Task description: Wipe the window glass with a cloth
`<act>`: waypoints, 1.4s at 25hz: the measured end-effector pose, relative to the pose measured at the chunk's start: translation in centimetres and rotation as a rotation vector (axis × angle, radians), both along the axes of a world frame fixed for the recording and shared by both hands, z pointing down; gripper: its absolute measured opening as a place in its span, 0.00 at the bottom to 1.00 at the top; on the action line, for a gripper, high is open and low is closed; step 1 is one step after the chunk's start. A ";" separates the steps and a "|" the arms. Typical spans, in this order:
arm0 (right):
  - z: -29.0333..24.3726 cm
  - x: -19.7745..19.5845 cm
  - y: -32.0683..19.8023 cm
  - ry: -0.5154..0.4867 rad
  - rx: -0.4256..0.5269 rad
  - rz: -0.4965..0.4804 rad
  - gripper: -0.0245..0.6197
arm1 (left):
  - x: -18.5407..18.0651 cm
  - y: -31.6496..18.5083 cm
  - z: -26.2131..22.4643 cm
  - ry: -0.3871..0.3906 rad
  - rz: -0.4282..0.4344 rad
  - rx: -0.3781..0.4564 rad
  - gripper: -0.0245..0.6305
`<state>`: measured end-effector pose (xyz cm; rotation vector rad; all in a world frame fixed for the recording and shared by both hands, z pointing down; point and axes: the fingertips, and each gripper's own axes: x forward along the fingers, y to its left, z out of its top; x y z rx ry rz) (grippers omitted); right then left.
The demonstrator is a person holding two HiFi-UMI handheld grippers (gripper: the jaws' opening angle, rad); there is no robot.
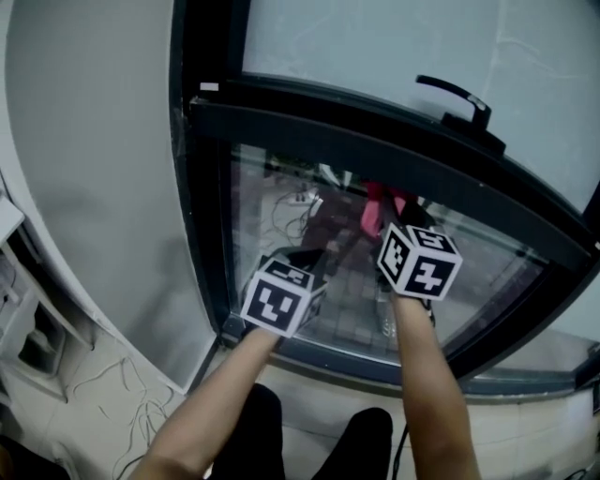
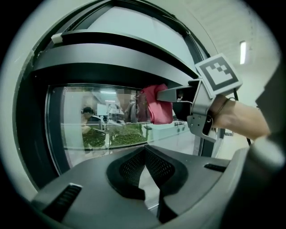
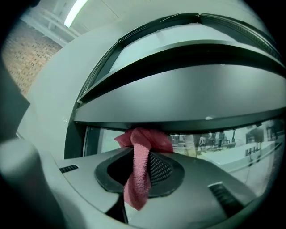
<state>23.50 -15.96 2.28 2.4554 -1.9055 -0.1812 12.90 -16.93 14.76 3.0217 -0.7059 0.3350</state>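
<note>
My right gripper (image 3: 142, 154) pinched red cloth (image 3: 136, 179) at window glass (image 1: 281, 234), just under dark frame (image 1: 375, 141) — my left gripper (image 2: 144, 151) pressed together, empty, beside it.

Likely an office: dark-framed window (image 1: 375, 122) with handle (image 1: 457, 98), pale walls (image 1: 94, 141), strip ceiling light (image 3: 75, 12), loose cables (image 1: 120, 405) on tiled floor (image 1: 84, 412).
</note>
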 end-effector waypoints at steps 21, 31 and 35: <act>4.4 -3.7 -3.9 0.033 -0.047 -0.034 0.15 | -4.3 -3.5 5.7 -0.049 -0.030 -0.073 0.04; 10.1 -3.5 -4.1 0.024 -0.058 -0.045 0.15 | -4.4 -3.8 12.9 -0.100 -0.038 -0.168 0.04; 12.1 -3.5 -3.9 0.025 -0.061 -0.054 0.15 | -4.2 -3.4 15.4 -0.122 -0.034 -0.202 0.04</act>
